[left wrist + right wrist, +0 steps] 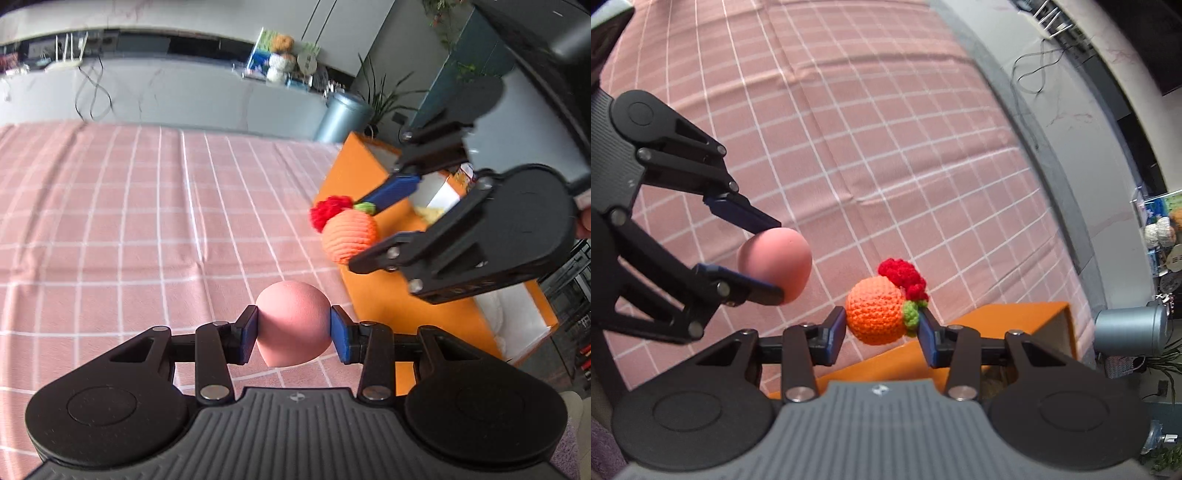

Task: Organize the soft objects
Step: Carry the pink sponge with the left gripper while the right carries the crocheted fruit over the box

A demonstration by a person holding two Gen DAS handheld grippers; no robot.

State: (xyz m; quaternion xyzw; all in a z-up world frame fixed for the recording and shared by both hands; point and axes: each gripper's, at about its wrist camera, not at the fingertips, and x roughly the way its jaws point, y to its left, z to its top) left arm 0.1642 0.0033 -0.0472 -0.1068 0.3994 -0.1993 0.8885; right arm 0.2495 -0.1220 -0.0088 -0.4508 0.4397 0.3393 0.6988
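Left tongs [293, 330]: clamped on a pink egg-shaped sponge [293, 324], held above the pink checked cloth [129, 221].
Right tongs [882, 326]: clamped on an orange crocheted ball [877, 310] with a red tuft, above the orange box [369, 295] edge.
Hidden: the box's contents are mostly blocked by the right tongs; a pale lining shows.
Writing: none readable.
Around: grey bin [341, 116], potted plant [384, 99], plush toys [280, 59] on a far ledge.

Pink egg-shaped sponge [292, 325] — smooth, squeezed at its sides, held off the cloth. Orange crochet ball [877, 315] with red tuft and green leaf — also held aloft, beside it.
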